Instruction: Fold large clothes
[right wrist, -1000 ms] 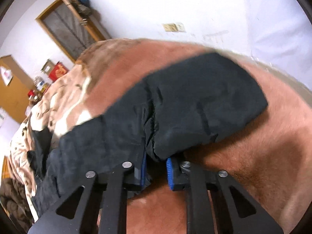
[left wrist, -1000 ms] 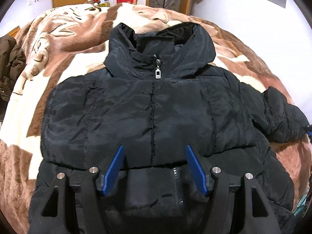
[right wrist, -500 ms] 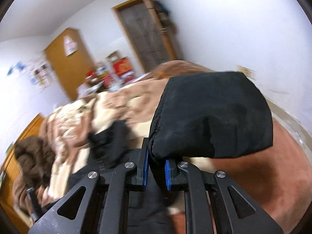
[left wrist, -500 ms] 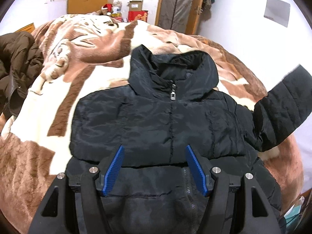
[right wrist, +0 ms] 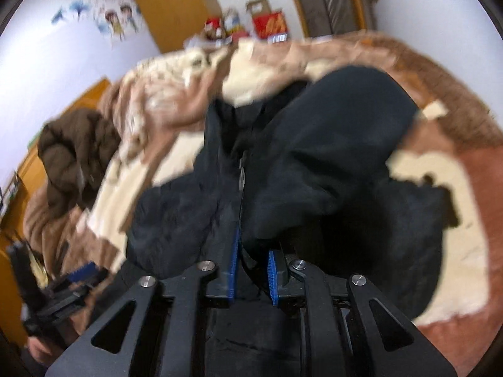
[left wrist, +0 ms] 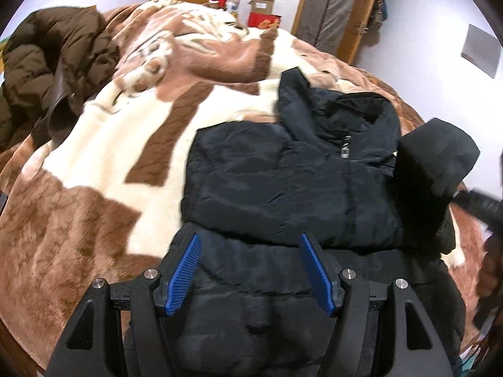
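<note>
The left gripper (left wrist: 248,270) hovers with its blue-padded fingers (left wrist: 184,275) spread wide apart, holding nothing. The right gripper (right wrist: 253,271) has its fingers (right wrist: 273,271) drawn close together, pinching a fold of black sleeve (right wrist: 339,144) between them.

R-wrist view motion-blurred; sleeve (right wrist: 339,144) hides jacket's (left wrist: 283,182) far side. Jacket hem cut off by L view's bottom edge. Right tongs (left wrist: 481,207) just a blur at L view's edge.

Black puffer jacket (left wrist: 283,182) lies lower right on the brown-and-cream plush blanket (left wrist: 110,163); dark brown padded coat (left wrist: 47,72) upper left
</note>
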### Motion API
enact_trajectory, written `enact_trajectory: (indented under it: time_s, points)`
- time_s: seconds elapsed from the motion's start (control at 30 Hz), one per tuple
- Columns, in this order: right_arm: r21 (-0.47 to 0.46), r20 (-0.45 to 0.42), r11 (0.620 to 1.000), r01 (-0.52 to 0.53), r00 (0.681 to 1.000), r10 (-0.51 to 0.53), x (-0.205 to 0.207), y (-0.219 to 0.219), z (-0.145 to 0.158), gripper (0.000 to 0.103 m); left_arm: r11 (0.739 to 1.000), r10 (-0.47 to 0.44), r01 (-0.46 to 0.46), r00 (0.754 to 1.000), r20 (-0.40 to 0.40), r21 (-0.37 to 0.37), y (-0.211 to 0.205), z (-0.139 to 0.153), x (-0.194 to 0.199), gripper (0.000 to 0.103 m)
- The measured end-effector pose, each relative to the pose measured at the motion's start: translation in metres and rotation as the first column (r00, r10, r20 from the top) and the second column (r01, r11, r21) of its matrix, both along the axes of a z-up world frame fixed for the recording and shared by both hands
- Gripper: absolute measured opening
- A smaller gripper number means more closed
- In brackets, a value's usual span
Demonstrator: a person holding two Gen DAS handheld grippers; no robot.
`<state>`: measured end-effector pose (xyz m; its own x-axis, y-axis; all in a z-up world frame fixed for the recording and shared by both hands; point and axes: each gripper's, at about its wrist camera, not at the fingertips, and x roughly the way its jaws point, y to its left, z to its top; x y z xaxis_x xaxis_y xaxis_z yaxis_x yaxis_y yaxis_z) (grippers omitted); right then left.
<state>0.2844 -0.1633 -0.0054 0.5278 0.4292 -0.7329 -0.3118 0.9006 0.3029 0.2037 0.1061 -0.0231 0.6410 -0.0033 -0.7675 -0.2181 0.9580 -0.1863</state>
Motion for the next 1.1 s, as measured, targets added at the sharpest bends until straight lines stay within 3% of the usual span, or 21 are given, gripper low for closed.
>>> enact_trajectory:
  time_s: [0.13, 0.23, 0.43, 0.57, 0.67, 0.7, 0.83, 0.97, 1.1]
  points:
    - [-0.011, -0.068, 0.998, -0.059, 0.996, 0.059, 0.003, 0.02, -0.029, 0.05, 1.0, 0.014, -0.014, 1.0, -0.023, -0.014, 0.008, -0.01, -0.001, 0.067]
    - [0.001, -0.051, 0.995, -0.095, 0.994, 0.095, -0.009, 0.022, -0.027, 0.061, 1.0, 0.005, -0.006, 1.0, -0.019, -0.025, 0.005, -0.008, 0.002, 0.067]
    - [-0.003, 0.075, 0.995, -0.102, 0.992, 0.102, -0.031, 0.007, 0.01, 0.061, 0.998, -0.051, 0.051, 0.999, 0.017, -0.047, -0.016, 0.01, 0.012, 0.069]
    - [-0.041, 0.167, 0.999, 0.025, 0.986, -0.018, -0.039, -0.034, 0.029, 0.061, 0.993, -0.101, 0.103, 0.994, 0.032, -0.052, -0.038, 0.017, 0.03, 0.069]
    - [-0.063, 0.176, 0.989, 0.132, 0.977, -0.119, -0.03, -0.067, 0.029, 0.061, 0.983, -0.168, 0.171, 0.985, 0.047, -0.061, -0.063, 0.018, 0.05, 0.069]
    - [-0.061, 0.158, 0.984, 0.166, 0.975, -0.155, -0.025, -0.081, 0.024, 0.061, 0.978, -0.199, 0.202, 0.979, 0.054, -0.06, -0.074, 0.018, 0.058, 0.069]
    - [-0.105, 0.107, 0.959, 0.262, 0.962, -0.252, -0.007, -0.113, -0.002, 0.04, 0.961, -0.273, 0.276, 0.96, 0.063, -0.037, -0.109, 0.007, 0.089, 0.069]
    - [-0.158, 0.027, 0.958, 0.24, 0.971, -0.239, 0.022, -0.116, -0.039, 0.036, 0.974, -0.222, 0.224, 0.973, -0.056, 0.044, -0.113, -0.034, 0.12, 0.059]
    - [-0.205, -0.032, 0.964, 0.168, 0.983, -0.178, 0.038, -0.103, -0.077, 0.036, 0.982, -0.191, 0.191, 0.979, -0.071, -0.008, -0.098, -0.064, 0.125, 0.06]
